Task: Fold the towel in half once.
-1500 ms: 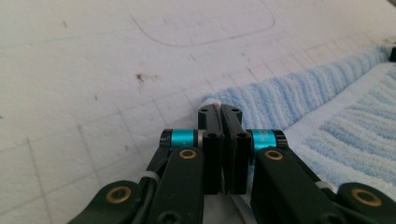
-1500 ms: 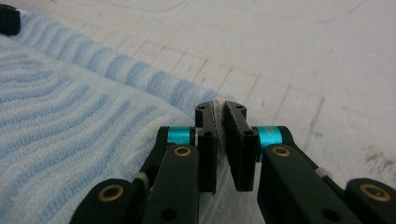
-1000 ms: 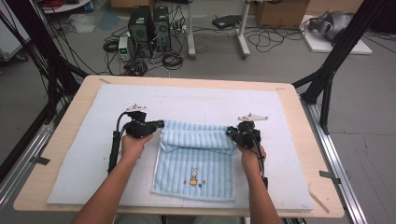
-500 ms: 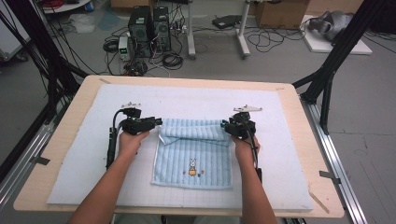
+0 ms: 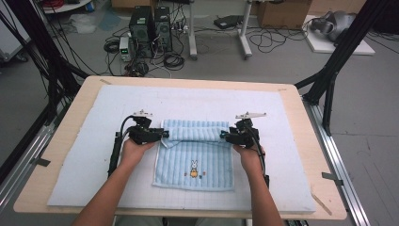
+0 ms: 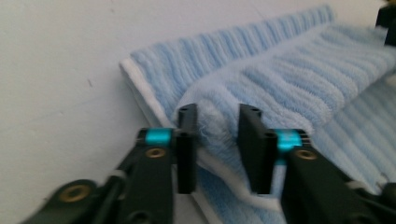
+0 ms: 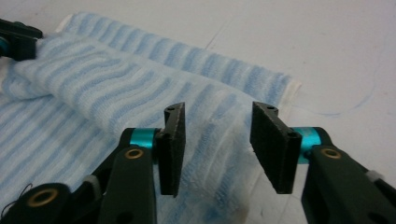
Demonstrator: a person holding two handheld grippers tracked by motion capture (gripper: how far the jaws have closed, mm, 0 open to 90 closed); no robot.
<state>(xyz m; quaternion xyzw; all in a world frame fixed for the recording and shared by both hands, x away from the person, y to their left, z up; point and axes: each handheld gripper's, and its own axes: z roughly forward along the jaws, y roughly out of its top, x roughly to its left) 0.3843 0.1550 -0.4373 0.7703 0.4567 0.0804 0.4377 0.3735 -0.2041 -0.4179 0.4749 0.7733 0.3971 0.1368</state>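
Note:
A light blue striped towel [image 5: 195,157] with a small rabbit motif [image 5: 193,165] lies flat on the pale mat [image 5: 94,165], its far edge folded over into a soft roll [image 5: 195,134]. My left gripper [image 5: 163,135] is at the roll's left end. Its jaws have just been closing, and the fold [image 6: 217,126] fills the gap between its pads. My right gripper [image 5: 225,136] is at the roll's right end. Its jaws have just been opening and stand apart over the towel [image 7: 116,79], pressing on nothing.
The mat covers a wooden table [image 5: 301,122] with bare mat on all sides of the towel. Black frame legs [image 5: 336,70] rise beside the far corners. Computers and cables [image 5: 150,28] lie on the floor beyond.
The right jaws have parted and let go of the fold. The left jaws opened, then narrowed again around the fold's left end. Both hands stayed nearly in place.

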